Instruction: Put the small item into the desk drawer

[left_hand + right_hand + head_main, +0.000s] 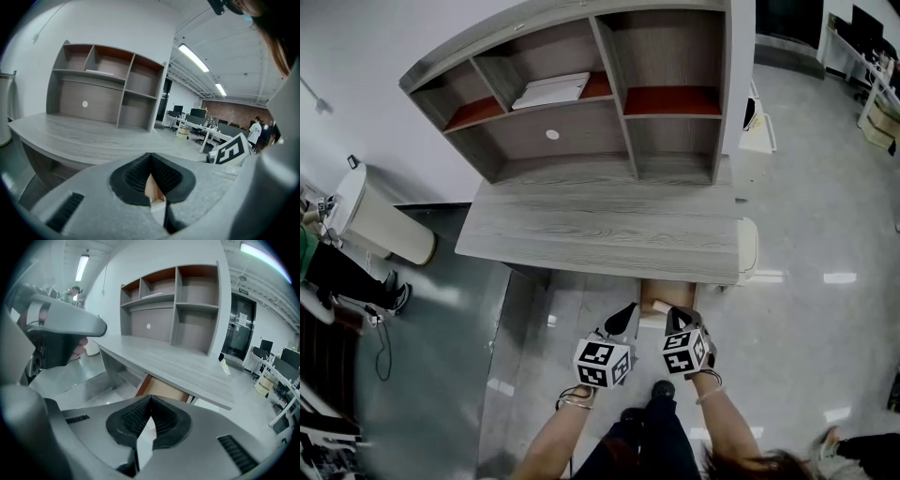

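Observation:
The grey wooden desk [600,230] has its drawer [667,298] pulled out a little below the front edge; the drawer's tan wood [161,389] also shows in the right gripper view. Both grippers hang side by side in front of that drawer, above the floor. The left gripper [623,317] is shut, its black pads [133,176] meeting at the tips with only tan wood showing through the slit behind them. Likewise the right gripper [678,319] is shut, with nothing between its pads [164,420]. No small item is visible in any view.
A shelf unit [581,103] stands on the desk's back, with white papers [551,91] on one shelf. A white bin [380,220] stands left of the desk, beside another person's legs [356,281]. A white cabinet [757,122] stands at right. Glossy floor surrounds the desk.

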`<act>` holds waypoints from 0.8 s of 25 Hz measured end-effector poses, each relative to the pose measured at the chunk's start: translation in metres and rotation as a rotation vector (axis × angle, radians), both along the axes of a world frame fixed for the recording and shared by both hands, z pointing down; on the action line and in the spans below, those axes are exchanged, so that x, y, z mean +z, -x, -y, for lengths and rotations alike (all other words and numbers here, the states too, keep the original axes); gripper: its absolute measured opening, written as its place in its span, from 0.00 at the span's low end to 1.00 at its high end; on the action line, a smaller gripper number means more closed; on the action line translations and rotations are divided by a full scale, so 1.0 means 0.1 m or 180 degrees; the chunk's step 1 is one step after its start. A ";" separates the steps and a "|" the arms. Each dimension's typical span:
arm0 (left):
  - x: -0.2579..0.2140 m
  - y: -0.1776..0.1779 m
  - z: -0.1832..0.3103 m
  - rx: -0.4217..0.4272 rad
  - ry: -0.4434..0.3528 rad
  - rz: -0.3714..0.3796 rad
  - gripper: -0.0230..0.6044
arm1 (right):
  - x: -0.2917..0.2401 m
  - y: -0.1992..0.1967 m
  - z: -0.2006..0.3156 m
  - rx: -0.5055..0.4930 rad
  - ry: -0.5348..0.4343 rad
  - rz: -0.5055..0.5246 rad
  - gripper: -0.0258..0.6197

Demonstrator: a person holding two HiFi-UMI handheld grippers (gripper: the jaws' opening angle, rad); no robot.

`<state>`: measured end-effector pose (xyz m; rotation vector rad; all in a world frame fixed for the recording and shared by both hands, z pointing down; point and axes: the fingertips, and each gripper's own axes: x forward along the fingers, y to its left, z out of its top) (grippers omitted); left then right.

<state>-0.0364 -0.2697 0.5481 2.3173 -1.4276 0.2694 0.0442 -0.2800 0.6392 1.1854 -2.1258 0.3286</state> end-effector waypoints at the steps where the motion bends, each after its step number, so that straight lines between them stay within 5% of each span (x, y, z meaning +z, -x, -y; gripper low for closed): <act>1: -0.05 0.00 -0.02 0.0009 -0.0021 -0.0001 0.06 | -0.07 0.00 0.00 0.0021 -0.0028 0.0047 0.04; 11: -0.57 0.03 -0.20 0.0087 -0.0178 0.0033 0.06 | -0.77 -0.04 -0.21 0.0292 -0.0226 0.0549 0.04; 20: -0.97 0.13 -0.53 0.0087 -0.0336 -0.0043 0.06 | -1.36 0.00 -0.47 0.0438 -0.0523 0.0658 0.04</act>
